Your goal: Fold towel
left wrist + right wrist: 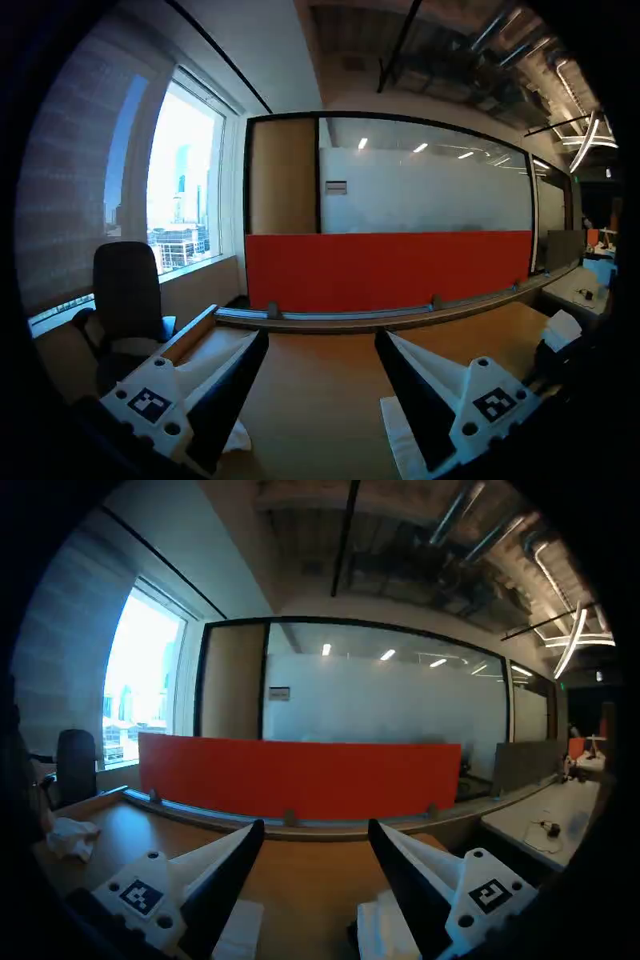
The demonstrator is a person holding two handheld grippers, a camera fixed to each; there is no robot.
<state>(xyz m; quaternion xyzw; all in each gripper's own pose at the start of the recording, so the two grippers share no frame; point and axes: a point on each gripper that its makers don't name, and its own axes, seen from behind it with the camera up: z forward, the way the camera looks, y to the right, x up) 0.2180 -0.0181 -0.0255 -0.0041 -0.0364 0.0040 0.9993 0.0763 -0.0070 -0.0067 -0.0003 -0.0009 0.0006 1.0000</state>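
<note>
On the desk (pixel 320 416), under our left gripper (pixel 320 334), lay the towel (pixel 396 432); the fingers stood wide apart, empty. Our right gripper (pixel 314 824) gaped likewise, holding nothing. We judged folding unstarted: next, lower both and pinch an edge.

The desk top (pixel 320 400) is seen as smooth, wood-look board with a faint sheen. The towel (pixel 240 932) is shown as white cloth, soft and matt. The left gripper (pixel 320 336) and right gripper (pixel 315 824) are moulded in matt white and black plastic. The red divider (pixel 384 272) looks matt, the partition (pixel 424 200) above it is frosted glass, and the ceiling pipes (pixel 472 520) are bare metal.
</note>
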